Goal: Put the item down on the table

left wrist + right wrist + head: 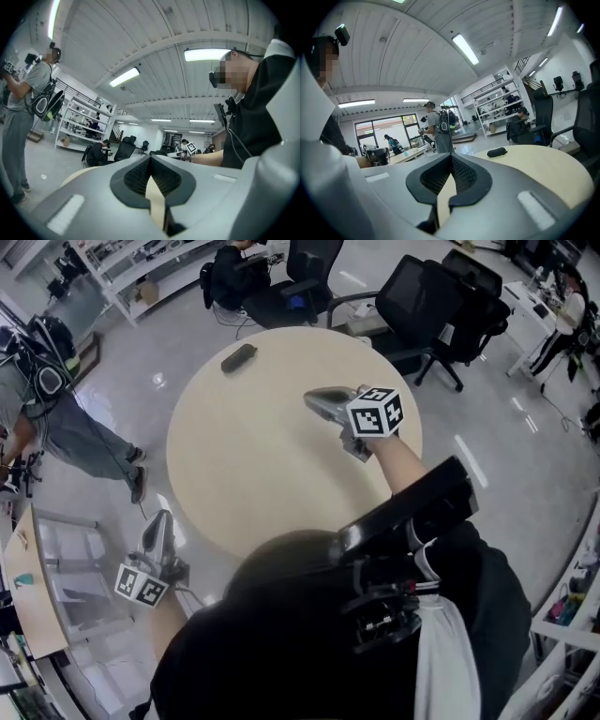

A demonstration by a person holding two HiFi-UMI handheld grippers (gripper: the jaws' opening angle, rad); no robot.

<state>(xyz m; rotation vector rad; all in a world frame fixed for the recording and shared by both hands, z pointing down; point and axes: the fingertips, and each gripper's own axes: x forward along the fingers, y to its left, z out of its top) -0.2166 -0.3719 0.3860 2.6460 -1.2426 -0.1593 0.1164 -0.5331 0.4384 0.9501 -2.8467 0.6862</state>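
Dark oblong case [238,357] lies flat on round table [244,474], far-left part, long axis slanting toward far right. Right gripper [319,400] over table, jaws pressed together, empty, nearer one; case lies far-left of it. Left gripper [157,526] beyond near-left edge, jaws also together, empty.

Round table [253,456] carries one dark pouch [238,357].

Bright, even light comes from long ceiling strips [124,77], which burn out white. The glossy floor [155,381] throws back small patches of glare. The pale counter [253,456] is evenly lit, with only faint, soft shadows. All views bulge fish-eye fashion; both gripper views darken at the corners, and their nearest foreground is soft.
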